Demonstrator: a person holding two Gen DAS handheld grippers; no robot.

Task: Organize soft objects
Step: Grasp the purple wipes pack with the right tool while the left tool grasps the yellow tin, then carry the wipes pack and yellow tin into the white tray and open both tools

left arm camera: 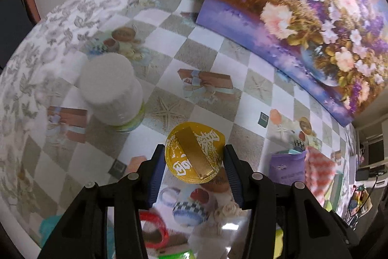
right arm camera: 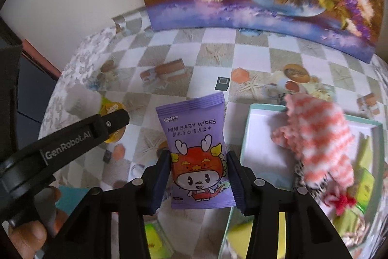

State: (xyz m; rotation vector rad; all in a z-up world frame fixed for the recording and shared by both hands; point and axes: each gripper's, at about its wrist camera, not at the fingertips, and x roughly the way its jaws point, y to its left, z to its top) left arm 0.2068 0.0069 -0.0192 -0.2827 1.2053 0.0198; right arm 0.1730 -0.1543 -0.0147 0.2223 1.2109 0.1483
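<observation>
The left hand-held gripper (left arm camera: 194,162) clamps a round gold foil-lidded cup (left arm camera: 194,152); the right hand-held gripper (right arm camera: 198,169) pinches a purple baby-wipes packet (right arm camera: 196,152). Keep both grips steady, carrying each clear of the counter (right arm camera: 218,50).

Left tongs (left arm camera: 194,159), right tongs (right arm camera: 198,171) angled steeply down, each clamped on load.

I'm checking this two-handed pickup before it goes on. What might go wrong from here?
1. The left gripper holds the gold foil-lidded cup only by its rim edges; it might tilt or slip out.
2. The baby wipes pack in the right gripper is soft and may sag.
3. The pink-and-white cloth draped over the open box may block placement.
</observation>
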